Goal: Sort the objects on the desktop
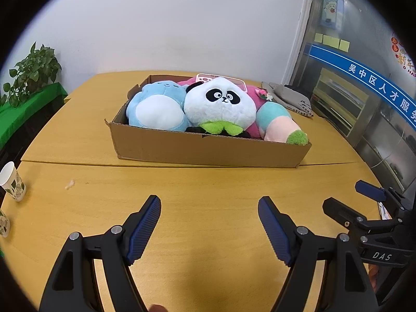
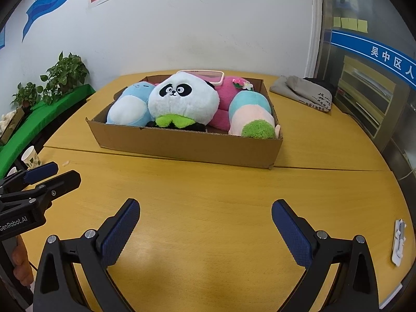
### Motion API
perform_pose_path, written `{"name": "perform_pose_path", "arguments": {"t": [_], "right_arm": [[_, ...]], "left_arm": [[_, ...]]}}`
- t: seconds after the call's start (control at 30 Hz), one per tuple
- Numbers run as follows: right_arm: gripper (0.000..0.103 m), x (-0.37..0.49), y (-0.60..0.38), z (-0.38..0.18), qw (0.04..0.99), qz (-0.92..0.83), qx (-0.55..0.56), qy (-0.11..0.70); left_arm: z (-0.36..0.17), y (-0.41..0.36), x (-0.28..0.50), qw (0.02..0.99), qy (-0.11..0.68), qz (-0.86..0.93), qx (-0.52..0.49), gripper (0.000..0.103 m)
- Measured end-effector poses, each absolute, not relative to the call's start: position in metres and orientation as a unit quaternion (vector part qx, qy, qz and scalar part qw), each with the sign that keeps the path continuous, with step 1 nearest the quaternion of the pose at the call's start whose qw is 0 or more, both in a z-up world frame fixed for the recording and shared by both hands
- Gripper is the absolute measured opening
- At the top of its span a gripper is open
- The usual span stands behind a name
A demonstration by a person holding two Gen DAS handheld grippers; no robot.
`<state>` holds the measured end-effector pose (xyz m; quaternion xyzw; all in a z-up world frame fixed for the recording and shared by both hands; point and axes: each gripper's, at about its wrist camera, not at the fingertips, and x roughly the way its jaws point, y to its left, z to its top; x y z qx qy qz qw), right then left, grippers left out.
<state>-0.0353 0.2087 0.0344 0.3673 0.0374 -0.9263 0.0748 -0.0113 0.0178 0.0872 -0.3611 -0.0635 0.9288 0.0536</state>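
Cardboard box (image 1: 208,148) of plush toys sits at 12 o'clock, well apart from both grippers. Left gripper (image 1: 209,223) jaws spread, empty. Right gripper (image 2: 205,225) jaws spread, empty. Panda (image 1: 221,104) in the middle. Gripper bodies read "DAS" and "GenRobot.AI".

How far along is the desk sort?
Looks mostly done: the panda plush, blue plush, pink plush and pastel plush all sit in the cardboard box. In hand: nothing; the left hand-held gripper and right hand-held gripper are open over the table. Possibly left: a white clip and paper cup.
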Motion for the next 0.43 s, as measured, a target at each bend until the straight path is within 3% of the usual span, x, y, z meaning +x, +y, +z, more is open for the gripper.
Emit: {"name": "perform_pose_path", "arguments": {"t": [0.27,0.43], "right_arm": [[0.103,-0.045,0.206,0.023,0.076,-0.923,0.376,0.037],[0.103,-0.049,0.204,0.019,0.076,-0.921,0.381,0.033]], "left_arm": [[0.08,0.013,-0.017,0.026,-0.095,0.921,-0.376,0.079],[0.076,0.017,-0.018,0.005,-0.07,0.921,-0.384,0.079]]}}
